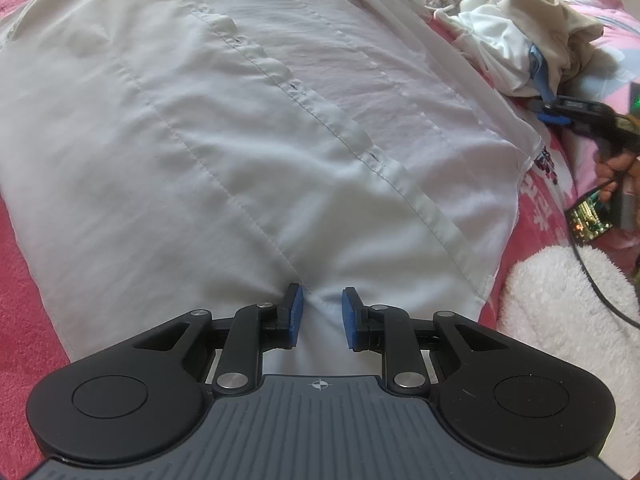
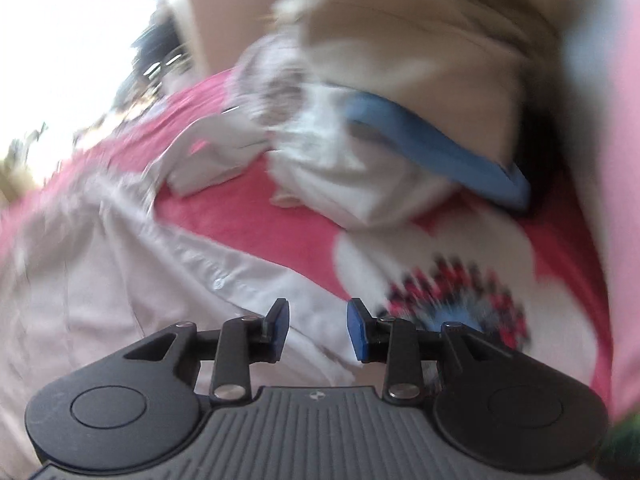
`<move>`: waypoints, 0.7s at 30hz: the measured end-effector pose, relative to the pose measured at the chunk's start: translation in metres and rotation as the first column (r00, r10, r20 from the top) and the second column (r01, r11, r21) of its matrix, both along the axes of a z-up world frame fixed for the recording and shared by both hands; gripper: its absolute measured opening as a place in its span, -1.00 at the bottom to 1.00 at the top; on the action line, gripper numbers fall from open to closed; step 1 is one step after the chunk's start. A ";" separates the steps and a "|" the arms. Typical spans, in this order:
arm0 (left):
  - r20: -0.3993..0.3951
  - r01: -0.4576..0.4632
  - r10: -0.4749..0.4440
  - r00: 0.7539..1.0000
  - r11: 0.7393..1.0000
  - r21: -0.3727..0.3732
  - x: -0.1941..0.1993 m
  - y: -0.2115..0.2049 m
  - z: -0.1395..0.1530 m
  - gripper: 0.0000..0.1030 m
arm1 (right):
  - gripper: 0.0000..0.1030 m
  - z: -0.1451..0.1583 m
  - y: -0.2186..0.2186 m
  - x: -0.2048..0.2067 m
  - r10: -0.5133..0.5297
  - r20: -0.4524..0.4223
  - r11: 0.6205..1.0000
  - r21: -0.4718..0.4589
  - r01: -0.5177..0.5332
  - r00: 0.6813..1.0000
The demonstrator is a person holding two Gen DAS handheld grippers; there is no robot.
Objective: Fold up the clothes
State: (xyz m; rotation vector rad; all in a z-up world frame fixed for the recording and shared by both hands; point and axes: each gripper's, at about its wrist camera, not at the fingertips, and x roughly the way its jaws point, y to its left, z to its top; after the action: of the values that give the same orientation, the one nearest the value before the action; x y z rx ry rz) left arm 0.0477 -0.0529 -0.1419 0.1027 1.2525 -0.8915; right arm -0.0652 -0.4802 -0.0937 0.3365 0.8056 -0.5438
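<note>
A white button-up shirt (image 1: 240, 120) lies spread flat on a pink bedspread (image 1: 24, 320), its button placket running diagonally. My left gripper (image 1: 322, 312) sits at the shirt's near hem, with a raised ridge of the cloth pinched between its blue pads and creases running out from them. In the blurred right wrist view my right gripper (image 2: 318, 328) is open above the shirt's buttoned edge (image 2: 216, 284), with nothing held between its fingers. The left wrist view shows the right gripper (image 1: 556, 116) just past the shirt's right edge, held by a hand (image 1: 612, 168).
A heap of unfolded clothes (image 1: 520, 40), beige, white and blue, lies beyond the shirt's right side and also shows as the clothes heap (image 2: 400, 80) ahead of the right gripper. A fluffy white towel (image 1: 560, 320) and a cabled circuit board (image 1: 590, 220) are at right.
</note>
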 end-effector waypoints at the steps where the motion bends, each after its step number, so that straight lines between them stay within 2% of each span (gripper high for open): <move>1: -0.002 0.000 0.000 1.000 1.000 -0.001 0.000 0.000 0.000 -0.57 | -0.31 -0.003 0.008 0.010 0.064 -0.030 0.996 -0.054 -0.065 0.998; 5: -0.009 -0.003 0.003 1.000 1.000 -0.007 0.001 0.001 -0.001 -0.57 | -0.37 -0.017 0.031 0.038 0.242 -0.160 0.948 -0.172 -0.268 0.957; 9: -0.010 -0.004 0.004 1.000 1.000 -0.012 0.001 0.002 -0.002 -0.57 | -0.39 -0.035 0.039 0.051 0.303 -0.265 0.908 -0.211 -0.362 0.915; 12: -0.011 -0.003 0.003 1.000 1.000 -0.012 0.002 0.002 -0.002 -0.57 | -0.53 -0.044 0.041 0.057 0.322 -0.311 0.889 -0.225 -0.399 0.894; 16: -0.006 0.001 -0.001 1.000 1.000 -0.008 0.002 0.001 -0.001 -0.57 | -0.95 -0.039 0.037 0.054 0.277 -0.277 0.903 -0.254 -0.347 0.920; 21: -0.004 0.001 -0.001 1.000 1.000 -0.001 0.002 0.001 0.000 -0.57 | -0.99 -0.018 0.019 0.049 0.179 -0.178 0.945 -0.242 -0.219 0.968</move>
State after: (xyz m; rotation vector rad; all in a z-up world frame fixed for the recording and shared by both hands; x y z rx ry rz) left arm 0.0496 -0.0520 -0.1418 0.1008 1.2554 -0.8931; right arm -0.0161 -0.4610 -0.1117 -0.0309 0.8942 -0.4808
